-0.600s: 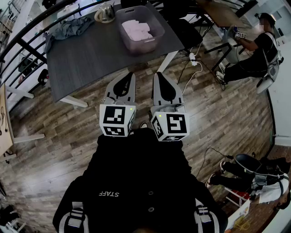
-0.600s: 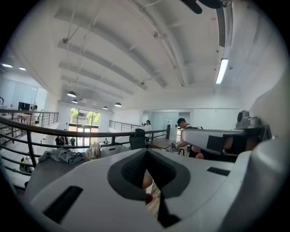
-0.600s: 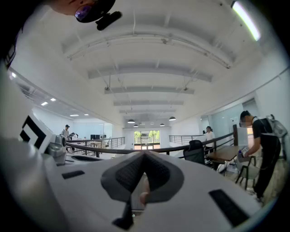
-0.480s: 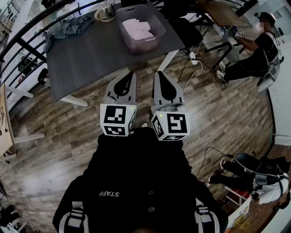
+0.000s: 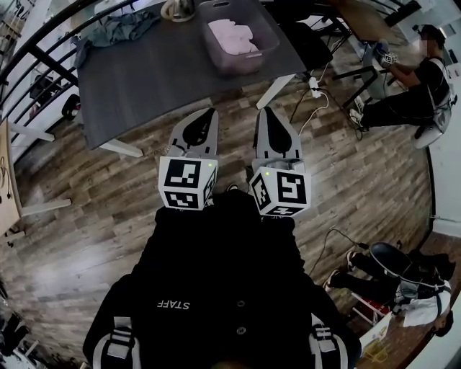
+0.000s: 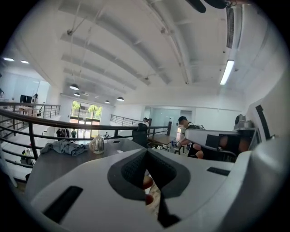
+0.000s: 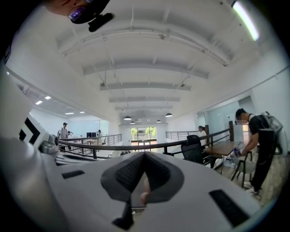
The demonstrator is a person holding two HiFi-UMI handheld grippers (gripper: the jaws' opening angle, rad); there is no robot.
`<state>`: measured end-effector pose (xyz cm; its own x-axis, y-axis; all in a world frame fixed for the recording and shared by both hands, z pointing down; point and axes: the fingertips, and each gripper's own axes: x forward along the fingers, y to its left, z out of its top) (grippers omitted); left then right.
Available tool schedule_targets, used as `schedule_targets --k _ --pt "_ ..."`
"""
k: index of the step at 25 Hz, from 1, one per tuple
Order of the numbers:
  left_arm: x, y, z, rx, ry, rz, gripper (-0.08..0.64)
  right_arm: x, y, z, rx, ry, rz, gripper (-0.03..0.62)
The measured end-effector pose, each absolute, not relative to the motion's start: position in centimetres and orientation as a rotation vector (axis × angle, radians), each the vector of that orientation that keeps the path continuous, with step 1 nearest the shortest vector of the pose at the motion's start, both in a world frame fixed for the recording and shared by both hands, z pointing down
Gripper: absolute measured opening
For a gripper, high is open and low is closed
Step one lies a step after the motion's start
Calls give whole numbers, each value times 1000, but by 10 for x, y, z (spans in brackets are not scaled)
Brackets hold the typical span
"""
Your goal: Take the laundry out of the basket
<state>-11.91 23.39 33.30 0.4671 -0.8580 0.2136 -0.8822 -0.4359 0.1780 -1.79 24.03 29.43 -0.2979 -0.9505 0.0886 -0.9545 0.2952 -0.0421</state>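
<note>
A clear plastic basket [image 5: 265, 45] stands on the far right part of a dark grey table [image 5: 144, 79]; pale pink laundry [image 5: 234, 36] lies in it. Both grippers hang side by side over the wood floor, short of the table's near edge and pointing at it. My left gripper [image 5: 209, 111] is shut and empty. My right gripper [image 5: 266, 109] is shut and empty too. In the left gripper view the closed tips [image 6: 146, 152] sit below the basket's rim [image 6: 118, 144]. The right gripper view shows its closed tips [image 7: 144, 154] against a railing; the basket is hidden there.
A grey-blue cloth [image 5: 119, 27] and a metal kettle [image 5: 178, 9] sit at the table's far edge. A black railing [image 5: 43, 50] runs behind the table. A white cable and power strip [image 5: 315, 86] lie on the floor to the right. A person [image 5: 414, 83] stands at another table.
The view has shifted: table and basket now sit higher and more to the right in the head view. Both grippers have edged slightly forward towards the table and stay shut.
</note>
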Motion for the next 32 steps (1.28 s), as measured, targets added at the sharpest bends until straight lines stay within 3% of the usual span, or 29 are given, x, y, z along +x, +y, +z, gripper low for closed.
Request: schedule_targets --k 13,32 --pt "-143 175 377 2348 -1522 165 0 17 174 337 1904 -2355 210 14" --pt "-64 -74 387 2270 -1561 203 0 68 -89 355 1716 -2425 237 14"
